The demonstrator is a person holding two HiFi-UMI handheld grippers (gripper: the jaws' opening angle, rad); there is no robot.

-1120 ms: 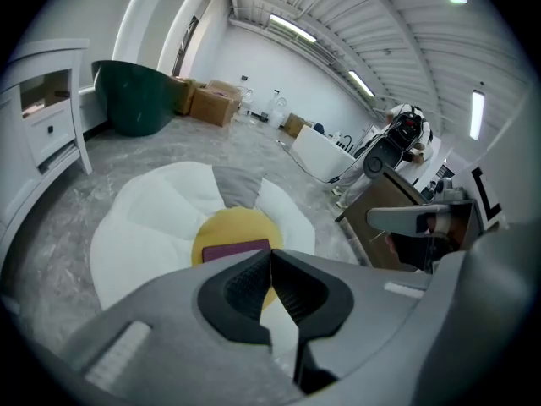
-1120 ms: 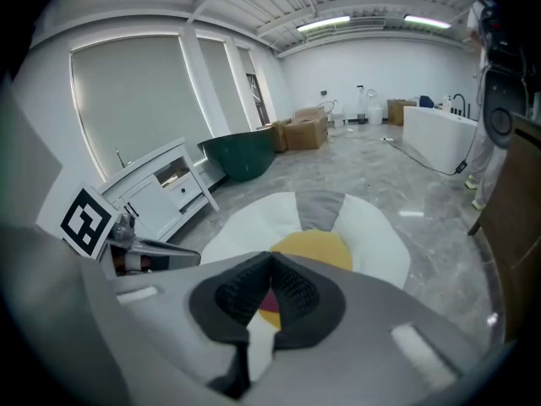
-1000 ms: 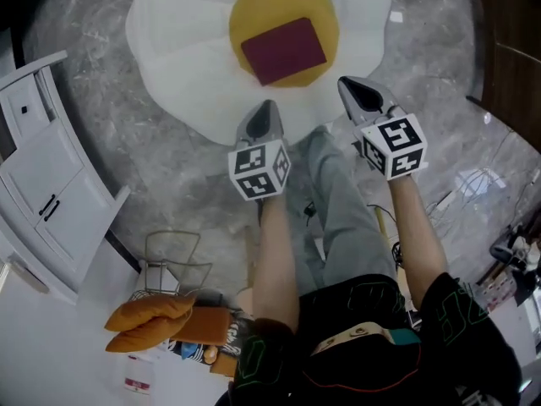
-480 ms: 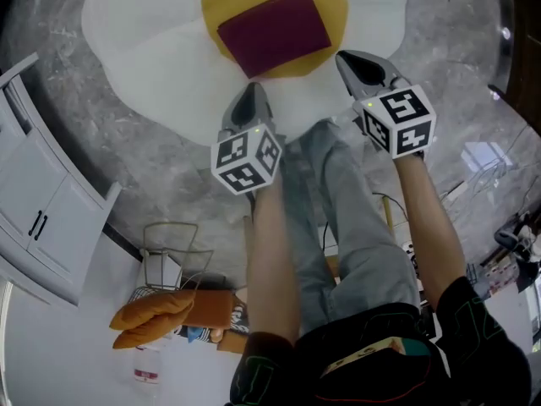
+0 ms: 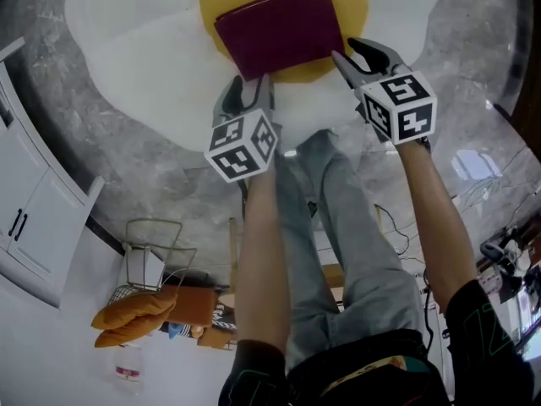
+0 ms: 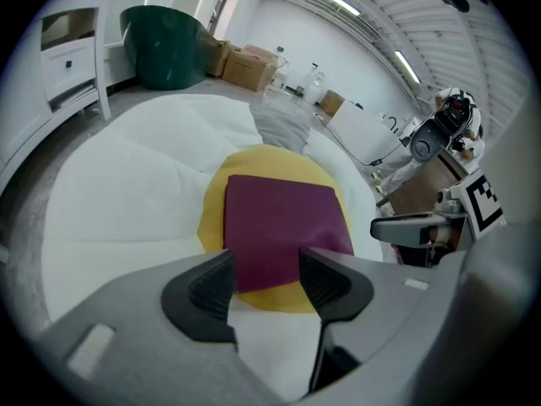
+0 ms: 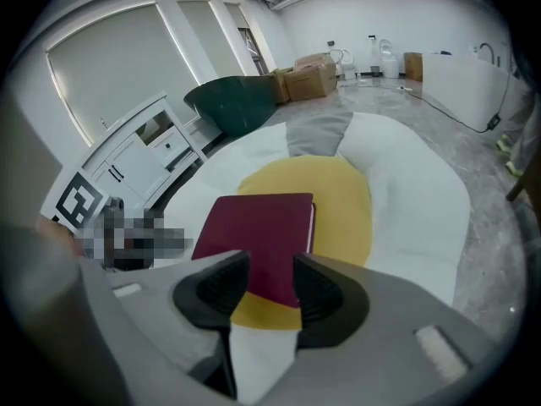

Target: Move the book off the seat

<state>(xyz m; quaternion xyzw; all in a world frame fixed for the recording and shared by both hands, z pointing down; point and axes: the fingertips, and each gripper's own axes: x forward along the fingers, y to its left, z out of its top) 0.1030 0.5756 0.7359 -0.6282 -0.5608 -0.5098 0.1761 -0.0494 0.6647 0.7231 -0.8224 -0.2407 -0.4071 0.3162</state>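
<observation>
A flat dark red book [image 5: 281, 28] lies on the round yellow middle [image 5: 357, 2] of a big soft white seat shaped like a fried egg [image 5: 135, 66]. The seat sits on a grey stone floor [image 5: 144, 176].

From the head view, the left gripper [image 5: 245, 87] is near the book's close left corner. The right gripper [image 5: 357, 53] is just beside its close right corner. Only this view shows the person's grey trouser legs [image 5: 338, 252], a wire basket [image 5: 156, 252] and an orange pillow [image 5: 139, 315].

The left gripper view shows its own two black jaws a fair way apart. They have just been opening. Nothing is pinched between them, and the book [image 6: 283, 227] shows in the gap past the tips. This view also shows the right gripper [image 6: 418, 227] from the side, a dark green tub chair [image 6: 165, 45] and brown boxes [image 6: 249, 64].

The right gripper view shows its jaws apart too, a bit less wide, and also just opening, with nothing held. Here you can see the book's [image 7: 258, 235] pale page edge on its right side, which the other views do not show. A white cupboard [image 7: 139, 155] stands behind.
</observation>
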